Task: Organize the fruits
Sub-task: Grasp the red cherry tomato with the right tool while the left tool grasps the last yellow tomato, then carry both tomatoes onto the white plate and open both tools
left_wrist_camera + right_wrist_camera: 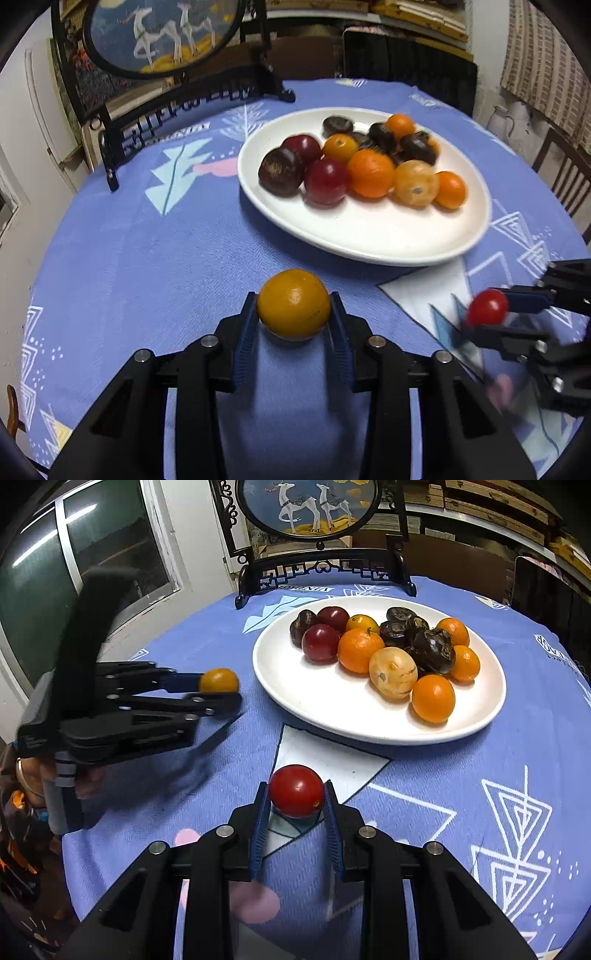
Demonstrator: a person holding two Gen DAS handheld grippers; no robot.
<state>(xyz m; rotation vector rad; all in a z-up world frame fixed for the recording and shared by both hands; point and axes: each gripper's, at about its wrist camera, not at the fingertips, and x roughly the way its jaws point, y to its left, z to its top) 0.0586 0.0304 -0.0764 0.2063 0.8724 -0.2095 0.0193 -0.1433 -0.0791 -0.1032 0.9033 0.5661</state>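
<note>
My left gripper (293, 314) is shut on a yellow-orange fruit (293, 303), its blue pads pressing both sides, low over the blue tablecloth. In the right wrist view the same gripper (221, 688) comes in from the left with that yellow-orange fruit (219, 680) at its tip. My right gripper (296, 801) is shut on a small red fruit (296, 790); in the left wrist view that gripper (491, 314) and its red fruit (487, 307) sit at the right edge. Beyond both stands a white plate (369, 236) (332, 709) holding several orange, red and dark brown fruits.
A black carved stand with a round deer picture (306, 509) rises at the table's far edge. A window (74, 572) is at the left, a wooden chair (565, 177) at the right. A person's hand (62, 775) holds the left gripper's handle.
</note>
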